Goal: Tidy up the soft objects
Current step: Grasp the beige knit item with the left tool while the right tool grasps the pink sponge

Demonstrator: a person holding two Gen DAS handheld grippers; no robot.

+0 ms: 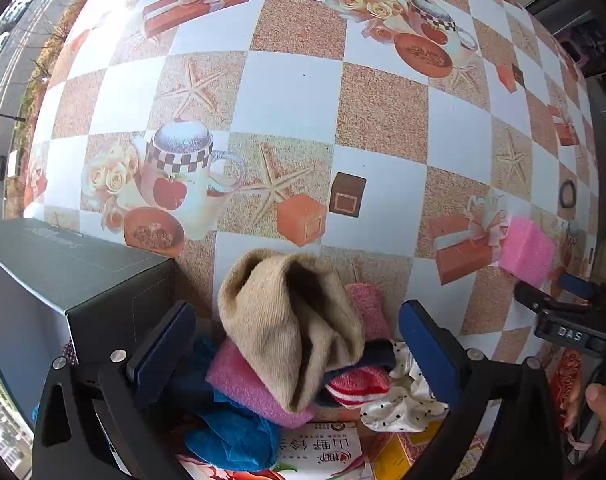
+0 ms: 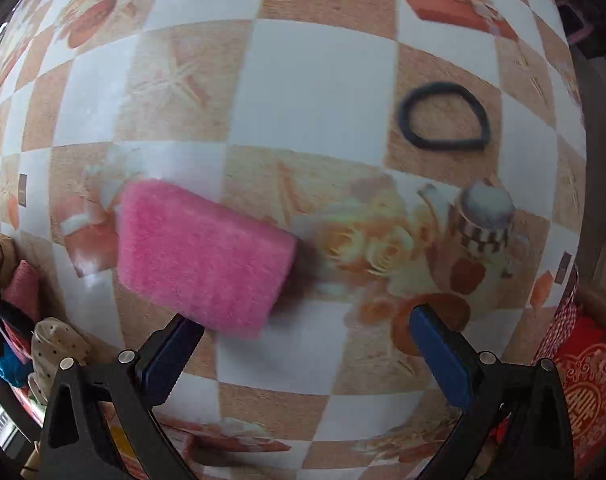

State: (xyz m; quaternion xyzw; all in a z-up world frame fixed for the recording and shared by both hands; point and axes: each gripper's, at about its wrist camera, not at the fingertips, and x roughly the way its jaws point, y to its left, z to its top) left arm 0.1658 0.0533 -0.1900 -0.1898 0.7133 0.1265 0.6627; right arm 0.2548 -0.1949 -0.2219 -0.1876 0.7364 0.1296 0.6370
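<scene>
A heap of soft things lies between my left gripper's [image 1: 297, 320] open fingers: a beige knit sock [image 1: 287, 320] on top, a pink towel [image 1: 251, 388], blue cloth [image 1: 231, 436], a red-striped sock [image 1: 359, 386] and white dotted fabric [image 1: 403, 404]. A pink sponge [image 2: 203, 252] rests on the checked tablecloth [image 2: 311, 92], just ahead and left of my right gripper [image 2: 305, 326], which is open and holds nothing. The same sponge [image 1: 527, 250] shows at the right of the left wrist view. A dark hair tie [image 2: 443, 116] lies farther back on the right.
A dark grey box [image 1: 75, 280] stands left of the heap. A printed packet [image 1: 323, 454] and a yellow item [image 1: 391, 456] lie under the pile's near edge. A person's hand [image 1: 599, 404] shows at the right. Red patterned cloth [image 2: 591, 384] lies at the table's right edge.
</scene>
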